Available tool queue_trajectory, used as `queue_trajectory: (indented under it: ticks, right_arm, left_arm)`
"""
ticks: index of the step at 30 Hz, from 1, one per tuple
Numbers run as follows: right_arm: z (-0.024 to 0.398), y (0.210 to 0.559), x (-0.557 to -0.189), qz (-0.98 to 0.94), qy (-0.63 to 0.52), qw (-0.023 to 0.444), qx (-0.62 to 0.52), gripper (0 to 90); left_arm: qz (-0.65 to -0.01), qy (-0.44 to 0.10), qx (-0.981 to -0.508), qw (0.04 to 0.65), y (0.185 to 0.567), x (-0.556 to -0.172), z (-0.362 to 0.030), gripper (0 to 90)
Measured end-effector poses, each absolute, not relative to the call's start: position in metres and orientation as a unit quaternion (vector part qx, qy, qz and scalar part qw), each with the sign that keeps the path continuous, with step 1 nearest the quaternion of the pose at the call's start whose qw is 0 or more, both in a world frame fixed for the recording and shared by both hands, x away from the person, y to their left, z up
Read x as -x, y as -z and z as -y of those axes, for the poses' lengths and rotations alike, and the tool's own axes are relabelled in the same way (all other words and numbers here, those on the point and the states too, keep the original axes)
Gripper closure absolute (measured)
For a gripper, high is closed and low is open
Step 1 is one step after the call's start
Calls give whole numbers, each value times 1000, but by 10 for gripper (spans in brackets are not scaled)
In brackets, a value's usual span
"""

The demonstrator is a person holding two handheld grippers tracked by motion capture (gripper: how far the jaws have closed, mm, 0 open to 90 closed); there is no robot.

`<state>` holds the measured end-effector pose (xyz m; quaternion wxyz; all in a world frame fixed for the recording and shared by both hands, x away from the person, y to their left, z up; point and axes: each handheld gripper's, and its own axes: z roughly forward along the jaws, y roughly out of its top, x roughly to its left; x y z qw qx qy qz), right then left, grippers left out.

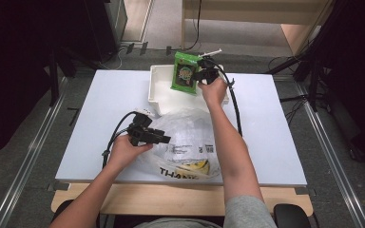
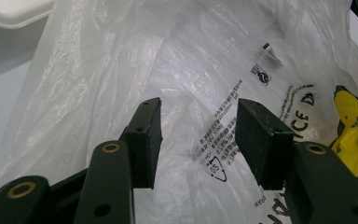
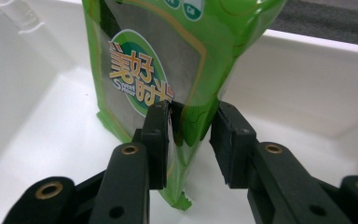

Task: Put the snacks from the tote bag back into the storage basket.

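Now my right gripper (image 3: 189, 140) straddles pouch (image 3: 168, 70) upright over bin (image 1: 159, 90), jaws spread w/ a gap; left gripper (image 2: 198, 135) gapes at bag (image 2: 121, 70), nothing held.

Green snack packet (image 1: 185, 73) (orange lettering), white bin (image 1: 158, 90)

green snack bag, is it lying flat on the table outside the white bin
No, the green snack bag stands upright over the white bin, between the right gripper jaws.
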<state>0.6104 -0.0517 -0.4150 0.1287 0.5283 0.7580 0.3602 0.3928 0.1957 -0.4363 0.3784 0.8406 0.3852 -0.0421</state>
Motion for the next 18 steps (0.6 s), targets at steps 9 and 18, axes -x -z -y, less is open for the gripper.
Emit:
queue_trajectory:
  ticks: [9, 18]
  right_arm:
    - [49, 418, -614, -755, -349, 140, -536, 621]
    - [46, 424, -614, -751, -347, 136, -545, 603]
  left_arm:
    - [-385, 43, -841, 379, 436, -392, -195, 518]
    - [-384, 46, -840, 379, 437, -394, -195, 518]
